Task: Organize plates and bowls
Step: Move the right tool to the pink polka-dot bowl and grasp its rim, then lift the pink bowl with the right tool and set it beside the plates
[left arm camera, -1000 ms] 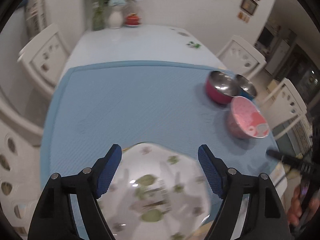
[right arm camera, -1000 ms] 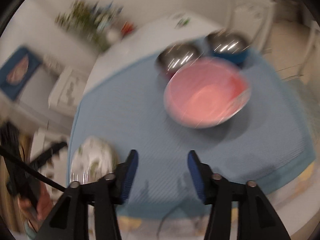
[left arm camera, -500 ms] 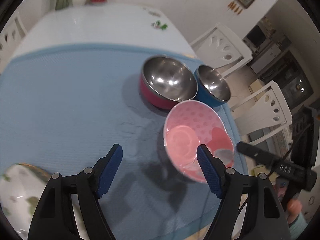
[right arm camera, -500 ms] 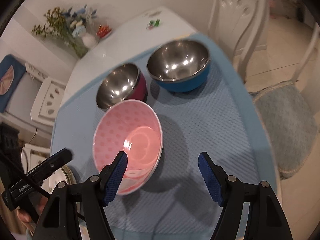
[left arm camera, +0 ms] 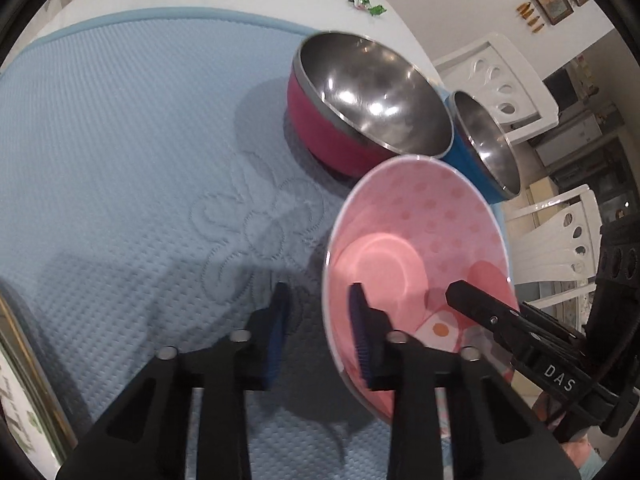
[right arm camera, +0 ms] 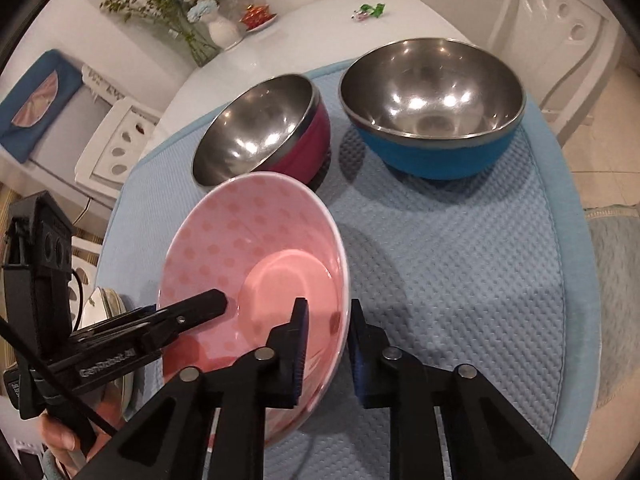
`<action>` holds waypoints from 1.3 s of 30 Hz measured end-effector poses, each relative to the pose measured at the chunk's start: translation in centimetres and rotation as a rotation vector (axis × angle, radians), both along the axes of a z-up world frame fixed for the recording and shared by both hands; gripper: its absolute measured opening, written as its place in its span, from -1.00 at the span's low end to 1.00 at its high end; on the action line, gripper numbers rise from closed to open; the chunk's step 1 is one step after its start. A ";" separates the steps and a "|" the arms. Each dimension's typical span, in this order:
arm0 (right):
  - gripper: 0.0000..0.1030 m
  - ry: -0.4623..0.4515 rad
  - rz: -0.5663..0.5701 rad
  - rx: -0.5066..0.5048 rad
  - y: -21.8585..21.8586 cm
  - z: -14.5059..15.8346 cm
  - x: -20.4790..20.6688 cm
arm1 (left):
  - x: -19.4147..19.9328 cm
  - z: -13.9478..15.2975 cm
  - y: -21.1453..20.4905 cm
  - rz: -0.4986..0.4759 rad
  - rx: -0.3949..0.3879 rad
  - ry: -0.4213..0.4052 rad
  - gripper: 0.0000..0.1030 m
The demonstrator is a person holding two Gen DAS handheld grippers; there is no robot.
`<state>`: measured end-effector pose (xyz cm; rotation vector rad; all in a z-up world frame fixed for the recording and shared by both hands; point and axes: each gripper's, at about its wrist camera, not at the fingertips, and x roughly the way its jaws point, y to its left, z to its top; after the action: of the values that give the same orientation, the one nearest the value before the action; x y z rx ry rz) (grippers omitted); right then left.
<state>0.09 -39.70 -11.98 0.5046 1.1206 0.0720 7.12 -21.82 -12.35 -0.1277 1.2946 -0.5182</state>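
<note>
A pink dotted bowl [left arm camera: 420, 240] [right arm camera: 248, 240] sits on the blue mat [left arm camera: 120, 160], in front of two steel bowls. My left gripper [left arm camera: 320, 332] straddles its left rim with the jaws closing. One pad is inside the bowl and the other outside, with a strip of mat still showing beside the rim. My right gripper [right arm camera: 326, 344] is shut on the opposite rim, one pad inside and one outside. A floral plate [left arm camera: 24, 380] [right arm camera: 104, 304] lies at the mat's left edge.
A steel bowl with a red outside [left arm camera: 328, 136] [right arm camera: 312, 136] and one with a blue outside [left arm camera: 472, 168] [right arm camera: 432, 156] stand close behind the pink bowl. White chairs [left arm camera: 500, 80] surround the table. A flower vase [right arm camera: 220, 28] stands at the far end.
Both grippers came down from apart onto the pink bowl, one at each side of its rim. Their jaws went from wide open to narrow. The floral plate slid to the left edge of view.
</note>
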 end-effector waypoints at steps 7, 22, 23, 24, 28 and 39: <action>-0.68 -0.012 0.037 -0.035 0.7 0.0 -0.1 | -1.3 0.4 -1.1 -0.006 0.012 -0.053 -0.73; -0.67 0.029 0.059 -0.011 4.0 4.8 -5.0 | -6.4 6.5 1.3 0.026 0.061 -0.121 -0.74; -0.66 0.028 0.066 -0.004 4.3 5.3 -5.4 | -6.9 7.1 1.7 0.025 0.064 -0.124 -0.74; -0.66 0.030 0.070 0.002 4.5 5.5 -5.6 | -7.4 7.4 2.2 0.027 0.065 -0.123 -0.74; -0.64 0.060 0.107 -0.008 6.3 5.9 -6.4 | -9.0 7.6 3.4 0.049 0.081 -0.103 -0.74; -0.63 0.180 0.134 -0.036 7.4 2.6 -6.7 | -11.1 3.2 3.9 0.068 0.107 0.020 -0.73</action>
<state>-6.63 -32.30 -9.36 0.4088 1.3294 0.1243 -4.00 -17.88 -9.13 -0.0878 1.3297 -0.3893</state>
